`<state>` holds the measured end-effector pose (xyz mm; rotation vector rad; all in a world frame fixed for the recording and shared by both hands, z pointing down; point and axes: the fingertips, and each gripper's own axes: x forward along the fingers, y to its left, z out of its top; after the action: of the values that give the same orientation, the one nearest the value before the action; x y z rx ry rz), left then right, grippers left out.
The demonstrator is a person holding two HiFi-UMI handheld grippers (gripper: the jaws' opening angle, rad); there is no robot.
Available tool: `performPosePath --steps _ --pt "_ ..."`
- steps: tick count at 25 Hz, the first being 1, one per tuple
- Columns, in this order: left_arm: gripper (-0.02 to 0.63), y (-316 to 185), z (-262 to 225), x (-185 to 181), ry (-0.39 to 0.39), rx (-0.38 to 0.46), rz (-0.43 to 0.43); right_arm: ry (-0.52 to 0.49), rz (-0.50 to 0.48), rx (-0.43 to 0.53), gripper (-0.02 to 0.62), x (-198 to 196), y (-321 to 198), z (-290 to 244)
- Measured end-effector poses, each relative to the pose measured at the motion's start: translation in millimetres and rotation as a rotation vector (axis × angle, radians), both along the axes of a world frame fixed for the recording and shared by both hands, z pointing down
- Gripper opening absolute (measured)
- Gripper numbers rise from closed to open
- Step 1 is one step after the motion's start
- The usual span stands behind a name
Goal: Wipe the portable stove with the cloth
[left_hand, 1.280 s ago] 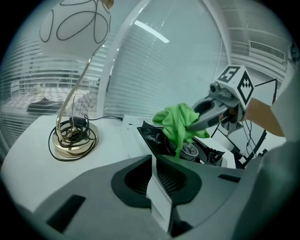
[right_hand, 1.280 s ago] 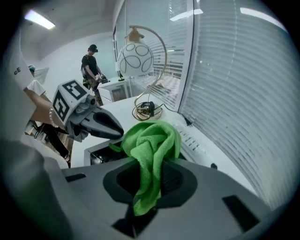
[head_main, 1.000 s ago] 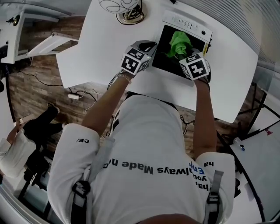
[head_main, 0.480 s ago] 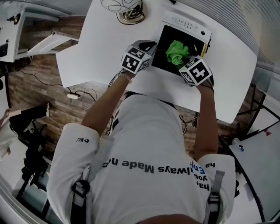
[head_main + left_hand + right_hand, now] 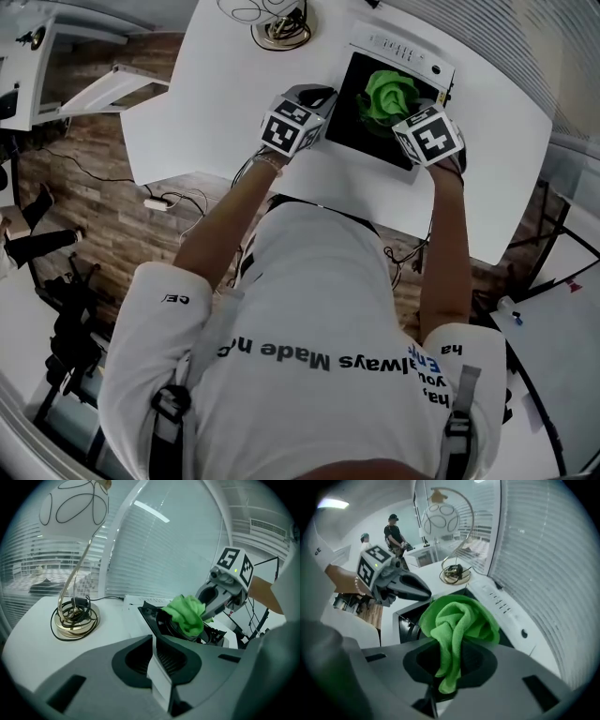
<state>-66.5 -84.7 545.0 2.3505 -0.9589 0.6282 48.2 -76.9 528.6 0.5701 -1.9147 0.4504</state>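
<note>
I'm clamping the bunched green cloth (image 5: 457, 620) tight in my right gripper (image 5: 445, 686), pushing it forward onto the portable stove (image 5: 352, 108). The stove's control panel (image 5: 403, 52) is facing away from me. My left gripper (image 5: 159, 672) is sitting closed and empty beside the stove's left edge, arm stretched forward.

Fuzzy cloth (image 5: 459, 616), smooth black stove top (image 5: 349, 120)

My head camera looks steeply down from above onto the white surface (image 5: 216, 103). The camera on my left claw (image 5: 317, 98) sits low, facing across the stove (image 5: 149, 615) toward the blinds (image 5: 154, 550). The one on my right claw (image 5: 398, 112) faces the opposite way, very close. All three share the stove.
</note>
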Motion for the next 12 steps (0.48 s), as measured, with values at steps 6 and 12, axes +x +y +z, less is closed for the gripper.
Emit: performPosePath --steps 6,12 --pt "0.014 0 0 1 -0.008 0.000 0.003 -0.001 -0.015 -0.122 0.061 -7 23 28" --pt "0.014 -1 0 1 0.016 -0.001 -0.019 -0.016 -0.189 -0.271 0.061 -12 54 10"
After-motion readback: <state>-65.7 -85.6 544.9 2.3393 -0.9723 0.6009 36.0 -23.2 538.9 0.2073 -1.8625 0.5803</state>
